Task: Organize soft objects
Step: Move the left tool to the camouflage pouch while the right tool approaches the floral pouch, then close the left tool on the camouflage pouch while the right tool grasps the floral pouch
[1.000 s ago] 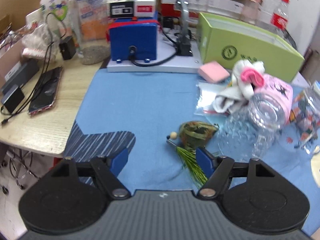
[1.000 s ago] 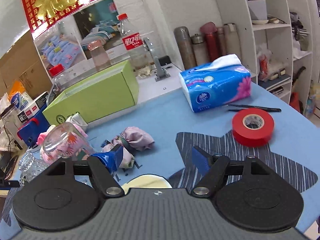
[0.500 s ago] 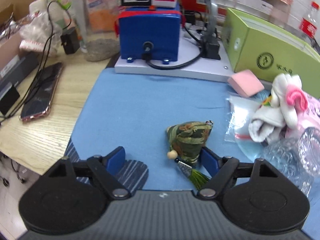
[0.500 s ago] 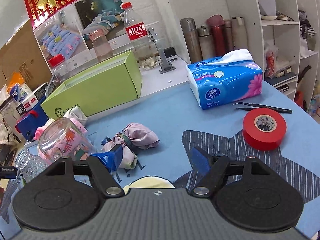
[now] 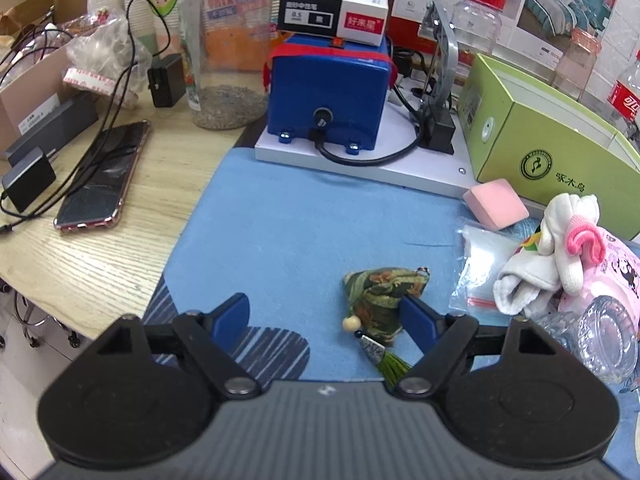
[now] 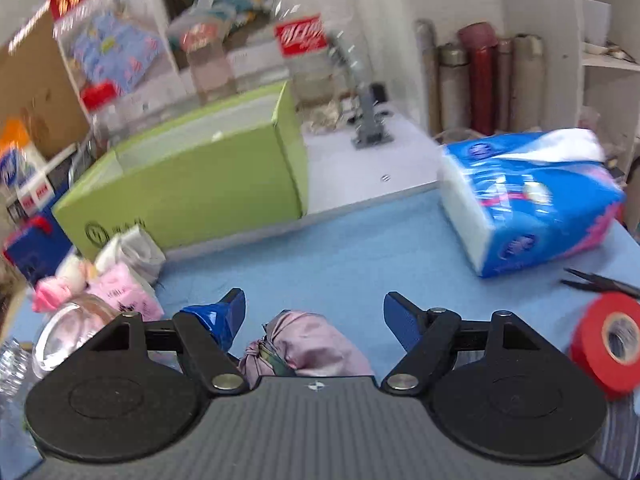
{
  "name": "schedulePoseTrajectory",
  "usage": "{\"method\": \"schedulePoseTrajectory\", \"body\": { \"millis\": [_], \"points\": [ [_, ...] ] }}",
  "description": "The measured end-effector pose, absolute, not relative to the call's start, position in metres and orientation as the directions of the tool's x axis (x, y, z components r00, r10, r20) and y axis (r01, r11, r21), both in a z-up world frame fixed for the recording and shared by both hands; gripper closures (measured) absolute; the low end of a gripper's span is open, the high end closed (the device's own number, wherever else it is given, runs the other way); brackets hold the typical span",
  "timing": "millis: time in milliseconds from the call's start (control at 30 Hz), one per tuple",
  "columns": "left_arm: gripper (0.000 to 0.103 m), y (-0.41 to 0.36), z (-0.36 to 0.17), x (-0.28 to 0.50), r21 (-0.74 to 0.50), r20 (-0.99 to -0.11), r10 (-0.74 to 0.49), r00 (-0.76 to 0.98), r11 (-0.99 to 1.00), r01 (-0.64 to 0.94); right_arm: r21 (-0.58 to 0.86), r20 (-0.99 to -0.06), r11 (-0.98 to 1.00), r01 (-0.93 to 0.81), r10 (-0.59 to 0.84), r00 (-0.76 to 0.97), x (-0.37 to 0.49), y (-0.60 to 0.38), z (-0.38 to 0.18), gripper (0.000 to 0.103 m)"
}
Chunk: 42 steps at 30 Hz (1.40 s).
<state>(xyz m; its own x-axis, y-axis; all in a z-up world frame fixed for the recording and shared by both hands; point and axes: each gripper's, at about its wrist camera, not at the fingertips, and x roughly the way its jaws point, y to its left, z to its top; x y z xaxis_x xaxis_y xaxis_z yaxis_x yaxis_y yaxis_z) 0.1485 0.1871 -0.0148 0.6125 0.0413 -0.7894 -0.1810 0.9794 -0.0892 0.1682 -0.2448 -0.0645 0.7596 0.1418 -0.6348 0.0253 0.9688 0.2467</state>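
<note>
Blue cloth (image 5: 304, 216) is covering the desk's centre in the left wrist view, with bare wood and a phone (image 5: 102, 176) at the left. The left gripper (image 5: 324, 316) is standing released, its right pad just beside a green patterned sachet (image 5: 380, 300) at lower centre. Closing from here is likely to catch only the sachet's edge or snag its tassel (image 5: 390, 364). Open cloth is lying toward the upper left; glassware (image 5: 600, 340) is crowding the lower right.

Blurred shelves and a green box (image 6: 192, 184) are filling the upper half of the right wrist view. The right gripper (image 6: 316, 320) is hanging unclenched over a pink fabric bundle (image 6: 308, 344), which is lying between its jaws at lower centre. A hasty grab is risking a knock to the glass jar (image 6: 68, 332) at lower left. Free cloth is lying ahead, between the box and the tissue pack (image 6: 532, 204).
</note>
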Motion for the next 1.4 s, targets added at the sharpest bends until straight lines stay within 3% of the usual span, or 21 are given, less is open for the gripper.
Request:
{"method": "schedulePoseTrajectory", "body": {
  "millis": [100, 333, 400, 467, 667, 800, 1333, 1400],
  "points": [
    [0.020, 0.189, -0.013, 0.148, -0.085, -0.786, 0.050, 0.616, 0.979, -0.187, 0.172, -0.705, 0.985, -0.033, 0.146, 0.694, 0.173, -0.238, -0.077, 0.040],
    [0.018, 0.178, -0.010, 0.149, -0.074, -0.781, 0.043, 0.623, 0.984, -0.160, 0.047, -0.727, 0.979, -0.199, 0.171, 0.665, 0.123, -0.251, -0.073, 0.039],
    [0.015, 0.175, -0.009, 0.148, -0.076, -0.778, 0.037, 0.627, 0.985, -0.153, 0.045, -0.726, 0.983, -0.178, 0.154, 0.670, 0.110, -0.258, -0.070, 0.039],
    [0.005, 0.173, -0.007, 0.146, -0.080, -0.769, 0.035, 0.638, 0.985, -0.151, 0.059, -0.704, 0.989, -0.138, 0.139, 0.697, 0.098, -0.262, -0.067, 0.039],
    [0.005, 0.177, 0.001, 0.145, -0.055, -0.758, 0.055, 0.649, 0.987, -0.148, 0.169, -0.632, 0.984, 0.048, 0.071, 0.771, 0.066, -0.260, -0.068, 0.039],
    [0.005, 0.179, -0.005, 0.148, -0.063, -0.774, 0.041, 0.631, 0.988, -0.143, 0.219, -0.622, 0.973, 0.070, 0.084, 0.779, 0.066, -0.249, -0.076, 0.039],
    [0.005, 0.170, -0.039, 0.173, 0.012, -0.792, 0.085, 0.605, 0.992, -0.125, 0.064, -0.581, 0.997, 0.048, -0.002, 0.814, 0.074, -0.230, -0.092, 0.033],
    [0.010, 0.169, -0.039, 0.170, 0.011, -0.785, 0.084, 0.614, 0.992, -0.122, 0.047, -0.584, 0.998, 0.044, -0.009, 0.811, 0.075, -0.226, -0.093, 0.032]
  ]
}}
